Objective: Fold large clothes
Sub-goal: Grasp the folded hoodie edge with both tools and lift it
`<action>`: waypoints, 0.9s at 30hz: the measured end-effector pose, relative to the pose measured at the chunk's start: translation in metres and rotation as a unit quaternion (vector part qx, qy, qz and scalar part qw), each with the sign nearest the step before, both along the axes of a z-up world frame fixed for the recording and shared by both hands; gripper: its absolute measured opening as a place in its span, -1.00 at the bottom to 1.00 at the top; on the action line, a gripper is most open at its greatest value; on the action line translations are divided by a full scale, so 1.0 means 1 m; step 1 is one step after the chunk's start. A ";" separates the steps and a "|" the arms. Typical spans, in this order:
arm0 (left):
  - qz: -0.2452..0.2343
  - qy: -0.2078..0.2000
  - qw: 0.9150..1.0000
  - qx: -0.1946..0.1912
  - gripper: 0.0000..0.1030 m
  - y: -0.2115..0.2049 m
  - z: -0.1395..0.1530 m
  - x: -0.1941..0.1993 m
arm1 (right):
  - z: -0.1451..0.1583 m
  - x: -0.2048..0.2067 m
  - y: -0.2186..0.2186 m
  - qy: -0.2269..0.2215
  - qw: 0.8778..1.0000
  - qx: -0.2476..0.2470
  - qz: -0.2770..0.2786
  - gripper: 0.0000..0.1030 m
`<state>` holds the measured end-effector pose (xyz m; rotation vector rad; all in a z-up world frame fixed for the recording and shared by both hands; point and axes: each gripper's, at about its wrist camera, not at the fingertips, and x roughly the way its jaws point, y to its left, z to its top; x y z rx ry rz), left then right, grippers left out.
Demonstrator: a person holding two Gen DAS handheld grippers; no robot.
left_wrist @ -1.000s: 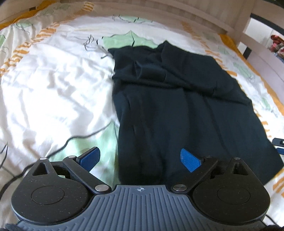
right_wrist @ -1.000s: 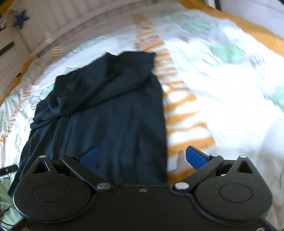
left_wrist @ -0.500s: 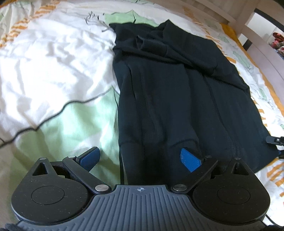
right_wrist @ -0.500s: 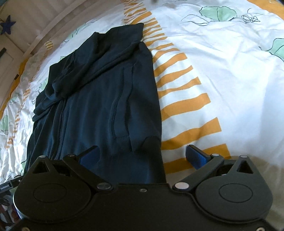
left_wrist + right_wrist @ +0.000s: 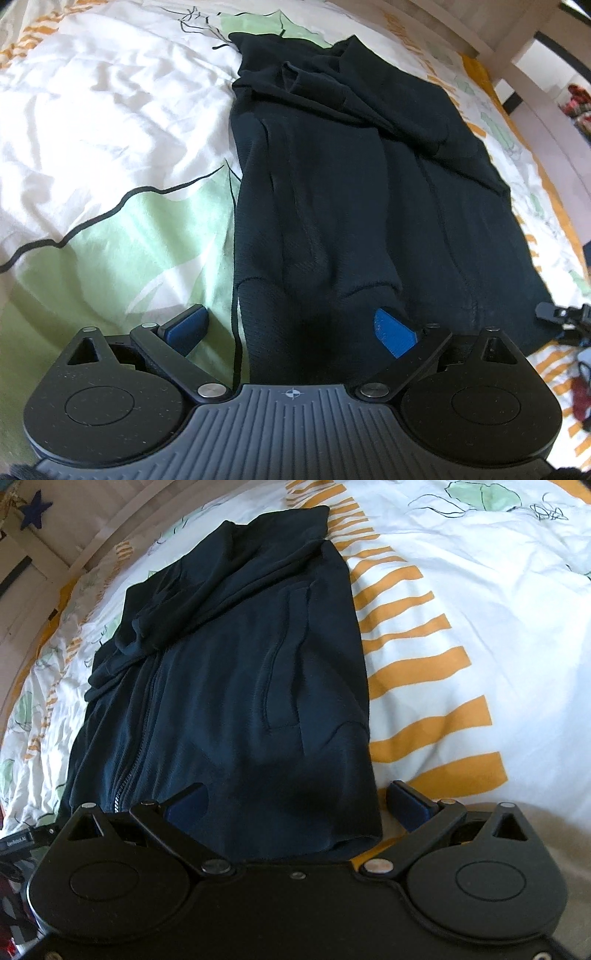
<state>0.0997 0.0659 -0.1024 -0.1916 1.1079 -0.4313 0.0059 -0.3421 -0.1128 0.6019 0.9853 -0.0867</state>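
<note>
Jacket (image 5: 351, 192), dark navy with a front zip (image 5: 122, 786), lies flat and lengthwise on a bed's quilt (image 5: 110, 122) printed with green leaves and orange stripes, its sleeves folded across the far end. The left gripper (image 5: 291, 328) hangs low with jaws spread wide over the near left corner, and the right gripper (image 5: 295, 801), equally wide, straddles the near right corner; neither holds cloth.

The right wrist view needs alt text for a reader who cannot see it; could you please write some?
A dark navy zip-up jacket lies flat on a white bedspread with orange stripes and green leaf shapes. The open right gripper straddles the jacket's near right corner, its blue pads either side of the hem.
</note>
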 end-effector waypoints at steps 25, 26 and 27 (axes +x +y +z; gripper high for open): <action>0.119 -0.089 0.967 -0.206 -0.78 0.035 0.065 0.015 | 0.061 -0.004 -0.020 -0.171 0.983 0.060 -0.036 -0.73; 0.120 -0.099 0.964 -0.216 -0.78 0.035 0.072 0.022 | 0.069 0.000 -0.022 -0.188 0.980 0.057 -0.038 -0.75; 0.120 -0.108 0.962 -0.223 -0.78 0.034 0.078 0.030 | 0.077 0.005 -0.025 -0.203 0.977 0.053 -0.039 -0.76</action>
